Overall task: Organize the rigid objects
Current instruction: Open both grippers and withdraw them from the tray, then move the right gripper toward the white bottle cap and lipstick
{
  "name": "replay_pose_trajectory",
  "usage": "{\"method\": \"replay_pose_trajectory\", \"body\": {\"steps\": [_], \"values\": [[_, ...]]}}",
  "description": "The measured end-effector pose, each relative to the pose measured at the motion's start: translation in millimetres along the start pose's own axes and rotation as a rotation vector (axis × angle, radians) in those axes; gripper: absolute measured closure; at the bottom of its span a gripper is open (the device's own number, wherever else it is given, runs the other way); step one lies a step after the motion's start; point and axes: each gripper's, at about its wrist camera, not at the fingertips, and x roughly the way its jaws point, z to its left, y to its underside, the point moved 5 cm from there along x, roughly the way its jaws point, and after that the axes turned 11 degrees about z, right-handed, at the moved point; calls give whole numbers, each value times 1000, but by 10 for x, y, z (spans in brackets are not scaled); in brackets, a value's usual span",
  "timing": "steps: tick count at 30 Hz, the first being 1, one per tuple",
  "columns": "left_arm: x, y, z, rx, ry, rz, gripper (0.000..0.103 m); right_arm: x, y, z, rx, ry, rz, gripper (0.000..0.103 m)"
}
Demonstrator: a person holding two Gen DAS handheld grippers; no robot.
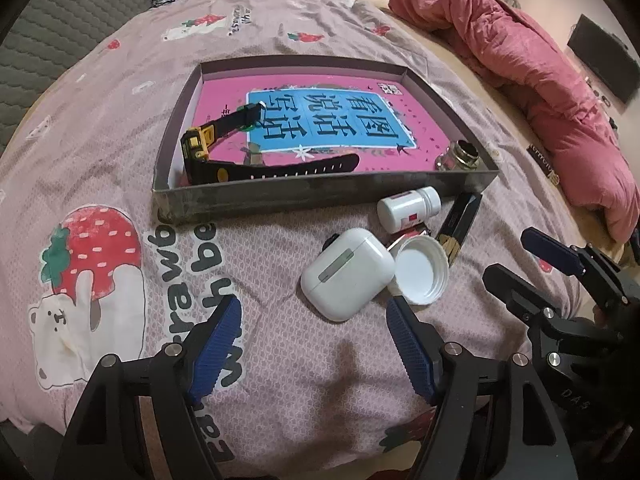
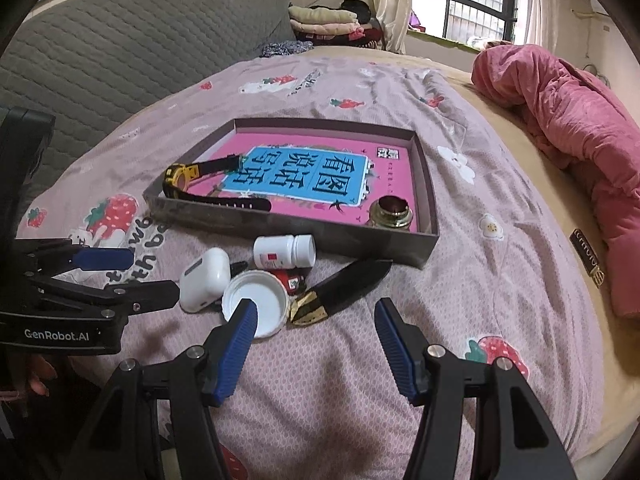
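Five loose items cluster on the bedspread (image 1: 280, 360) just outside the tray's (image 1: 320, 196) near right corner: earbud case (image 1: 347, 274), cap (image 1: 420, 270), bottle (image 1: 408, 208), black-and-gold box (image 1: 460, 228), small red item (image 2: 294, 282). Watch (image 1: 224, 160) and brass jar (image 1: 460, 156) lie inside. Left gripper (image 1: 314, 320) and right gripper (image 2: 314, 318), jaws apart, hover over open bedspread nearby.

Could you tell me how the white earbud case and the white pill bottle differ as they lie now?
The earbud case is plain, rounded and closed; the pill bottle is cylindrical with a red-and-white label. The earbud case lies nearer the grippers and touches the loose white lid; the pill bottle lies on its side next to the tray. Both are white and outside the tray.
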Motion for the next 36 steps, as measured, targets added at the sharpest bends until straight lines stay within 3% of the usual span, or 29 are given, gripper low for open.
{"method": "replay_pose_trajectory", "body": {"steps": [26,36], "values": [[274,21,-5,12,66,30,27,166,101,9,-36,-17,23,42],[364,-97,10,10,91,21,27,232,151,191,-140,-31,15,42]]}}
